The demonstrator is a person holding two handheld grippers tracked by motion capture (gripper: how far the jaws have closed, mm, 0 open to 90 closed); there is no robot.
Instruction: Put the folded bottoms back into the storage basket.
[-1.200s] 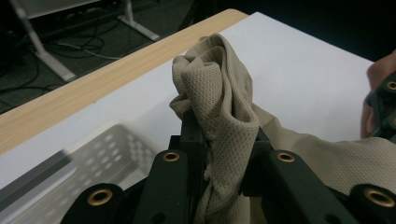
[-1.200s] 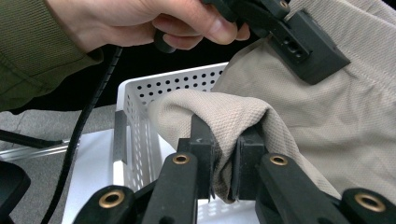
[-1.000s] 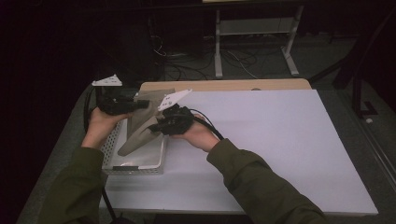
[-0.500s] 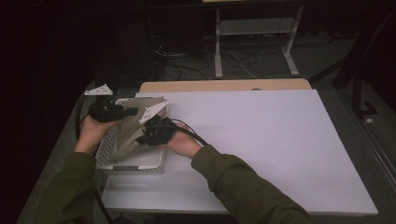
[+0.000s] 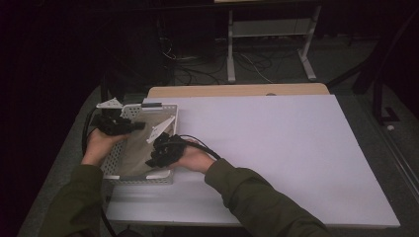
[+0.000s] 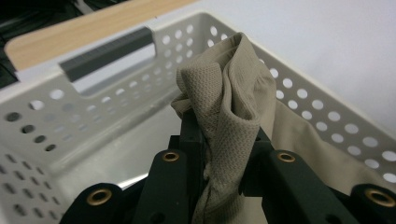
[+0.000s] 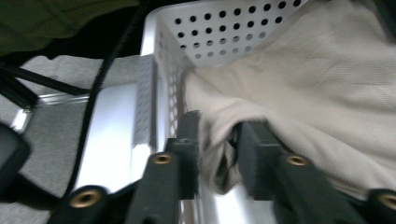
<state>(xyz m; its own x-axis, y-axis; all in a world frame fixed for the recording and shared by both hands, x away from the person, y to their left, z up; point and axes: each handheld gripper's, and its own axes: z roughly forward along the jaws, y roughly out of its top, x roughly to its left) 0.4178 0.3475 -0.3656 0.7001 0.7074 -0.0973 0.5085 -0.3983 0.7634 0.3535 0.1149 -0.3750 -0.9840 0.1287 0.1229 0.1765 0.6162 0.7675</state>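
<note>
Both grippers, left gripper (image 6: 224,149) and right gripper (image 7: 217,154), each clamped on the beige cloth (image 5: 136,148), are lowering it into the perforated basket (image 5: 111,160) at left; earlier it hung higher, so stowing looks nearly finished.

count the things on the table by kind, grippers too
Basket: 1
Cloth: 1, in the basket
Grippers: 2, left and right, each shut on the cloth
Total: 4

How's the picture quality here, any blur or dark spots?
High view: dim, background nearly black, white table brightest. Left gripper view: sharp on the cloth, with the basket rim softer. Right gripper view: blurred throughout, with glare on the basket's rim.
</note>
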